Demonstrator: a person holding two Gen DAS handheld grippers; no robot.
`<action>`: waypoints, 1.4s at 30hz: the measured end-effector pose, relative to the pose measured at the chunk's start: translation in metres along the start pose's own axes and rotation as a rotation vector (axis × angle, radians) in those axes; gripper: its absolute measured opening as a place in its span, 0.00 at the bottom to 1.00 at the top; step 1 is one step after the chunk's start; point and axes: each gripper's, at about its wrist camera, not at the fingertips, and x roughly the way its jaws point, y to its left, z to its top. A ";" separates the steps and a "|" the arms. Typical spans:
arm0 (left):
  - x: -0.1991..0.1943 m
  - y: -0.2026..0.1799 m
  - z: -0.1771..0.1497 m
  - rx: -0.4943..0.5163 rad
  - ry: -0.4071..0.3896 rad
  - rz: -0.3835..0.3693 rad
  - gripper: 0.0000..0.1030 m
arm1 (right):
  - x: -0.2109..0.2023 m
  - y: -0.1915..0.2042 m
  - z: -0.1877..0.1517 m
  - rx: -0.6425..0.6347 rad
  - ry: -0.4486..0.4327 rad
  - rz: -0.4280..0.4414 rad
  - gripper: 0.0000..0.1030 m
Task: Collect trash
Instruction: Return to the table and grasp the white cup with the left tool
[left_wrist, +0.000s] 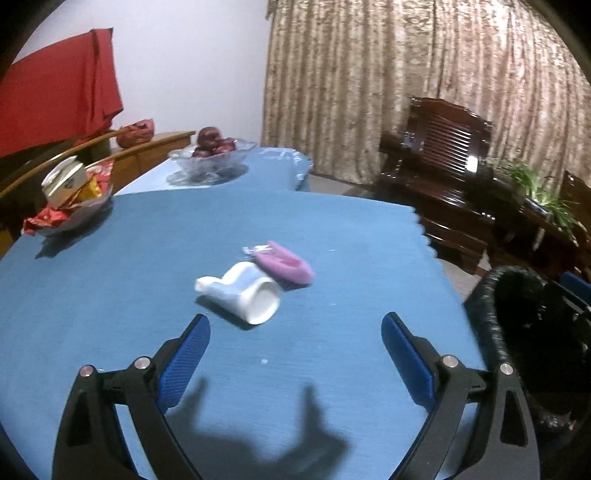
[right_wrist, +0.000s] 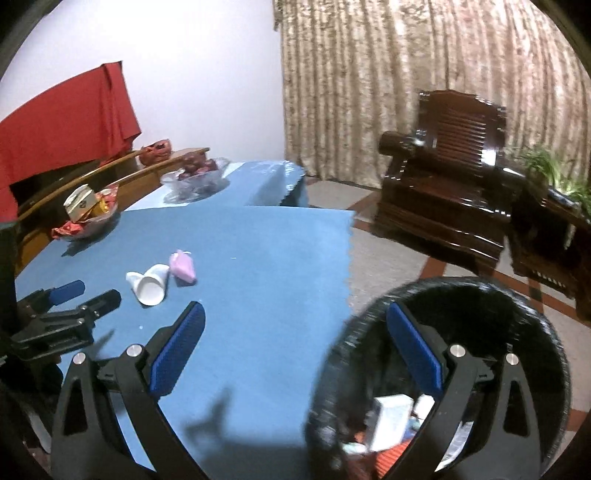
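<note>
Blue-clothed counter (left_wrist: 110, 314) carries a tipped white paper cup (left_wrist: 245, 295) and crumpled pink wrapper (left_wrist: 284, 264) at frame centre. Both the left hand-held gripper (left_wrist: 295, 332) and right hand-held gripper (right_wrist: 295, 332) gape empty, the right beside the black bin (right_wrist: 535, 314). Next, I judge, close on the cup.

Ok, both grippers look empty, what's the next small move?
Probably ease the open left gripper forward to straddle the tipped white cup, the nearest litter on the blue tablecloth. The pink wrapper lies just behind it; the black bin is already beside the table.
</note>
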 end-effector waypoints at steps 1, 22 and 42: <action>0.002 0.004 -0.001 -0.004 0.003 0.005 0.89 | 0.006 0.005 0.002 -0.003 0.001 0.009 0.93; 0.107 0.022 0.008 -0.087 0.125 0.109 0.89 | 0.108 0.034 0.001 -0.020 0.074 0.033 0.93; 0.113 0.079 -0.006 -0.163 0.230 0.059 0.69 | 0.159 0.073 -0.002 -0.104 0.147 0.088 0.93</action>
